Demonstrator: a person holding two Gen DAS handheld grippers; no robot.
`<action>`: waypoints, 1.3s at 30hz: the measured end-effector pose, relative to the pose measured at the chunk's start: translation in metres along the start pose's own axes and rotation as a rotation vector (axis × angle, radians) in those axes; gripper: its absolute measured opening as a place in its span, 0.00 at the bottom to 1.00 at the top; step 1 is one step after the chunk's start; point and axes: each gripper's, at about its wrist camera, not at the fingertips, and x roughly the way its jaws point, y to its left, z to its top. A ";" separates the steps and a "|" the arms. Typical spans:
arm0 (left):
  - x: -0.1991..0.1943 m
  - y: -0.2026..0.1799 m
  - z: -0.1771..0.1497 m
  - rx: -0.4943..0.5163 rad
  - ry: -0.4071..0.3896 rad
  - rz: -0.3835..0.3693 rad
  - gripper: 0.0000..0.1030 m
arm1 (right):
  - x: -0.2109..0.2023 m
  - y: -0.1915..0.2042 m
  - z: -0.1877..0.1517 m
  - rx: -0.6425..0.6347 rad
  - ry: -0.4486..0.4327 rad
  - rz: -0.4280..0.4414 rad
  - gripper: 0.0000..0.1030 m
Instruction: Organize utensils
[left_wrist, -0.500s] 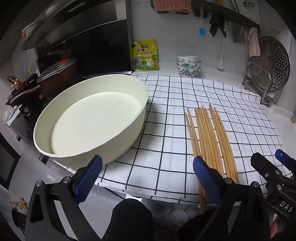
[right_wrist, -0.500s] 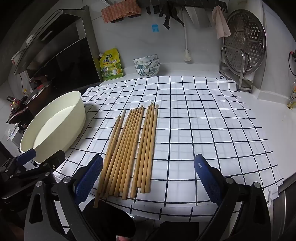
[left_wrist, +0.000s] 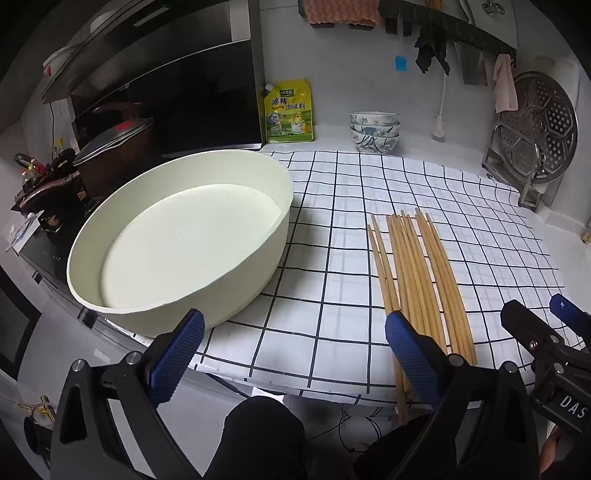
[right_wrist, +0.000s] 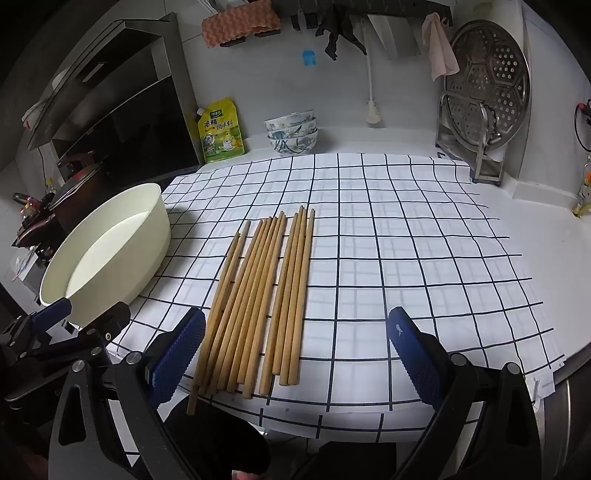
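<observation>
Several wooden chopsticks (right_wrist: 258, 295) lie side by side on a white checked cloth (right_wrist: 406, 240), near ends at the counter's front edge; they also show in the left wrist view (left_wrist: 417, 273). A large cream round basin (left_wrist: 177, 240) stands empty on the cloth's left side, also in the right wrist view (right_wrist: 107, 251). My left gripper (left_wrist: 295, 354) is open and empty, in front of the basin and the chopsticks. My right gripper (right_wrist: 295, 354) is open and empty, just before the chopsticks' near ends.
A yellow seasoning pouch (left_wrist: 290, 110) and stacked patterned bowls (left_wrist: 375, 131) stand at the back wall. A steel steamer rack (right_wrist: 484, 92) stands at the back right. A pot with a lid (left_wrist: 114, 147) sits on the stove at left.
</observation>
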 end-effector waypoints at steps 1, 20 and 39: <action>0.000 0.000 -0.002 -0.001 0.000 -0.003 0.94 | 0.000 0.000 0.000 0.000 0.000 0.001 0.92; 0.000 0.003 0.000 -0.008 -0.012 -0.003 0.94 | -0.001 -0.002 0.000 -0.002 -0.003 0.000 0.92; -0.002 0.001 -0.001 0.004 -0.019 -0.006 0.94 | -0.003 0.000 0.001 -0.003 -0.006 -0.001 0.92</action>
